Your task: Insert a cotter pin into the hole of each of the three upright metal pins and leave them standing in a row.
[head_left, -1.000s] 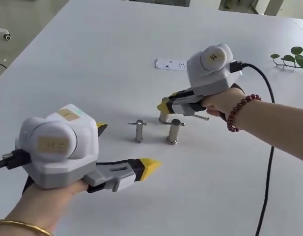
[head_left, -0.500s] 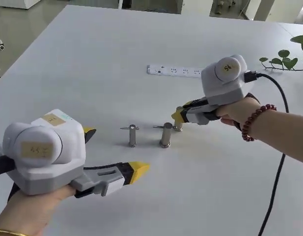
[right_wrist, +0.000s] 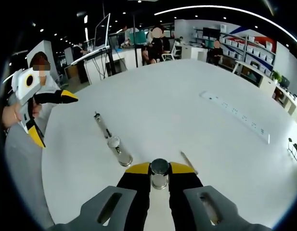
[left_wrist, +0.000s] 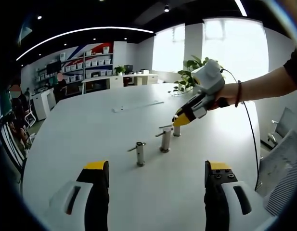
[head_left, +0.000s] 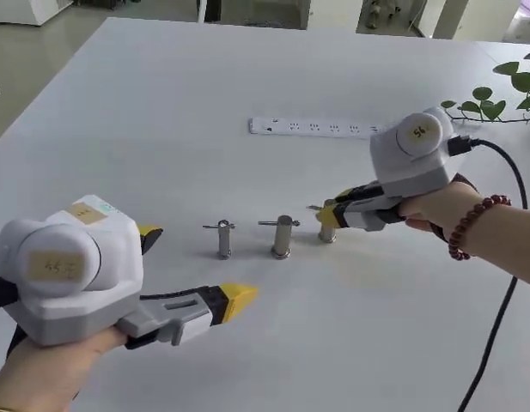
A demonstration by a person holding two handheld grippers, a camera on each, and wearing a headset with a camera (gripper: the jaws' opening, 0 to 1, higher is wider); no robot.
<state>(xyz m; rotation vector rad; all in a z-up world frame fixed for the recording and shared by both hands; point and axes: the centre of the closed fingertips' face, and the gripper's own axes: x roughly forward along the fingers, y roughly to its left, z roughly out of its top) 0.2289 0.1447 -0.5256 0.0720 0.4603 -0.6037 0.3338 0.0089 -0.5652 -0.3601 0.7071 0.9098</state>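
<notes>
Table: one, white.
Power strip: one, flat on the table.
Metal pins: three, upright in a row on the near side of the power strip: left pin, middle pin, right pin.
Cotter pins: three, one crosswise through each metal pin's top, the third partly hidden.
Grippers: two, left gripper and right gripper.
Leafy plant: one, right of the power strip.
</notes>
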